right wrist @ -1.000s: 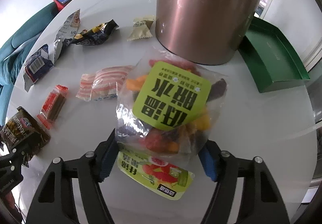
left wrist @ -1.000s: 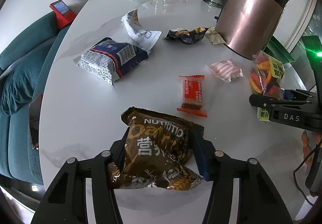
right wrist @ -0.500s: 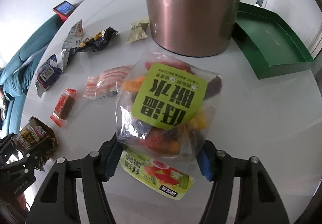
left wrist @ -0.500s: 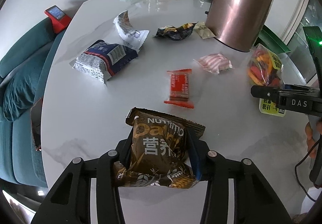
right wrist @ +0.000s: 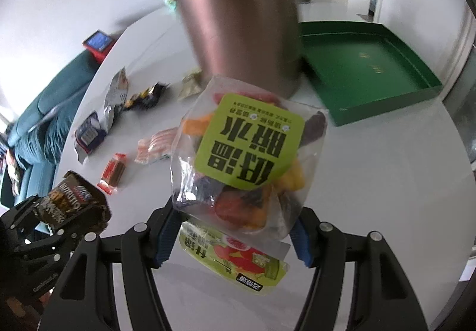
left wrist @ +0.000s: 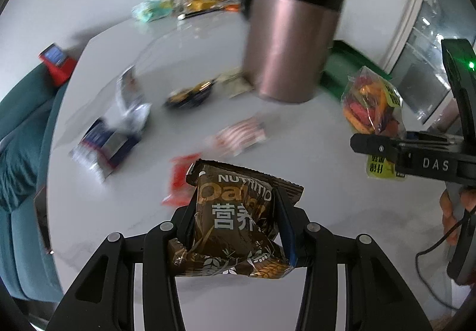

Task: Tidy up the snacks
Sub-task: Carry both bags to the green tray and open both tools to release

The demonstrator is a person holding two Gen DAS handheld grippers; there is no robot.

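A brown oat-snack packet (left wrist: 235, 244) hangs off the white table (left wrist: 98, 212), and my left gripper (left wrist: 236, 203) is shut on it. My right gripper (right wrist: 235, 223) is shut on a clear bag of coloured dried-fruit chips (right wrist: 250, 146) with a lime-green label, also lifted off the table. In the left wrist view the right gripper (left wrist: 401, 146) and its bag (left wrist: 369, 104) are at the right. The right wrist view has the left gripper (right wrist: 59, 212) and the brown packet (right wrist: 74, 200) at lower left. An open green tray (right wrist: 372, 63) lies behind the bag on the right.
A tall copper-coloured canister (right wrist: 241, 27) stands mid-table, beside the tray. Loose on the table are a red bar (right wrist: 114, 171), a pink striped packet (right wrist: 154, 146), a blue-white packet (right wrist: 89, 134), a silver bag (right wrist: 114, 98), a black-yellow wrapper (right wrist: 145, 97) and a beige sachet (right wrist: 192, 85). A teal sofa (right wrist: 44, 110) lies past the left edge.
Both grippers have risen from the table with their packets held, and the views have tilted up toward the canister and the green tray. The loose snacks have not moved.
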